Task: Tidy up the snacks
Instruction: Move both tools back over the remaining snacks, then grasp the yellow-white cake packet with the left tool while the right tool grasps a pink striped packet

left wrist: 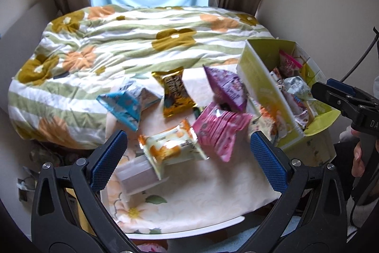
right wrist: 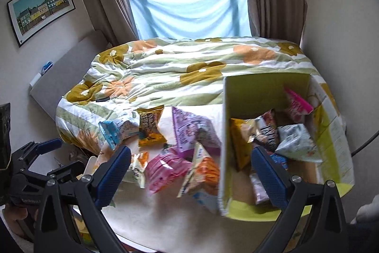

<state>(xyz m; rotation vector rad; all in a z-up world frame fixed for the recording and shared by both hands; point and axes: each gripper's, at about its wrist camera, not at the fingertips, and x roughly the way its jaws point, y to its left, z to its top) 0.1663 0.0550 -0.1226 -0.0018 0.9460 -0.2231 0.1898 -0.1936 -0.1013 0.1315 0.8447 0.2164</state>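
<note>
We list, on the small table (left wrist: 213, 193) with its pale floral cloth: a blue packet (left wrist: 123, 108), a gold packet (left wrist: 174, 93), a purple packet (left wrist: 227, 89), a pink packet (left wrist: 220, 129) and an orange-and-white packet (left wrist: 170, 148), loose and close together to the left of the green box (left wrist: 263, 87). The right wrist view looks down into the box (right wrist: 331, 134), which already holds several snacks, among them a pale grey-white packet (right wrist: 296, 144) and a pink-topped packet (right wrist: 297, 106); it alone shows the framed picture (right wrist: 40, 8) on the left wall. The left wrist view alone shows a pale tub (left wrist: 137, 176) under the orange-and-white packet's near end. Our left gripper (left wrist: 188, 161) hangs above the near packets, tongs spread wide and grasping nothing. Our right gripper (right wrist: 190, 178) hangs over the box's near left wall, likewise spread and empty. Beyond the table lies the flowered bed quilt (left wrist: 132, 39).
</note>
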